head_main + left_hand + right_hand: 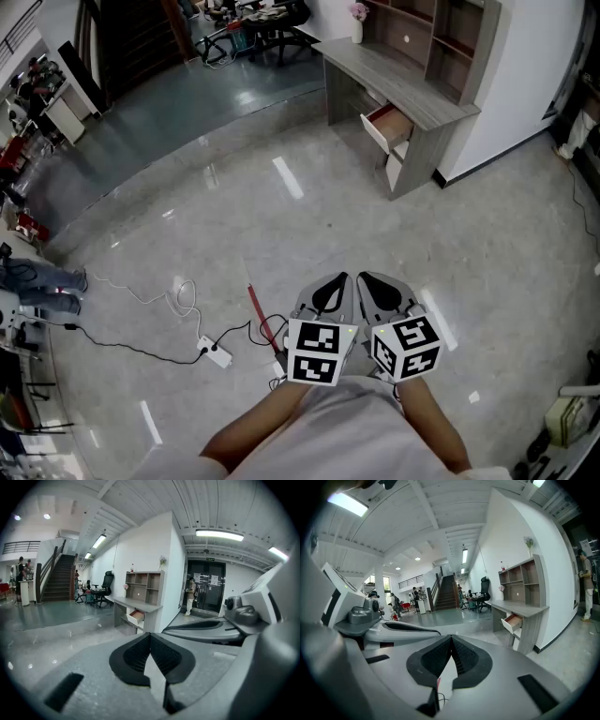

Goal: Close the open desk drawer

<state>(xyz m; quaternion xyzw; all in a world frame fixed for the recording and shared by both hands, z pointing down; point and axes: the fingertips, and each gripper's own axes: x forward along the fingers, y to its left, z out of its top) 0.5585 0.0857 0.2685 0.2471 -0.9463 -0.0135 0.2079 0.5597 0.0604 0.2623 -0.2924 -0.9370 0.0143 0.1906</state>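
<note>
**Walk In First, Then Push Square**

The step in hand was, by my reading, the approach, since nothing could be pushed from where the person stood. The left gripper [330, 291] had its jaws together with nothing between them. The right gripper [382, 291], just beside it, was likewise closed and empty. That probably suited the job, as a closed tip makes a firm pusher. A good approach would have ended facing the drawer front, so that the push ran straight along its slide. The open drawer [389, 127] jutted from the desk [403, 84] near its right end. It lay well apart from both grippers, ahead and to their right across the floor [281, 216].
</note>
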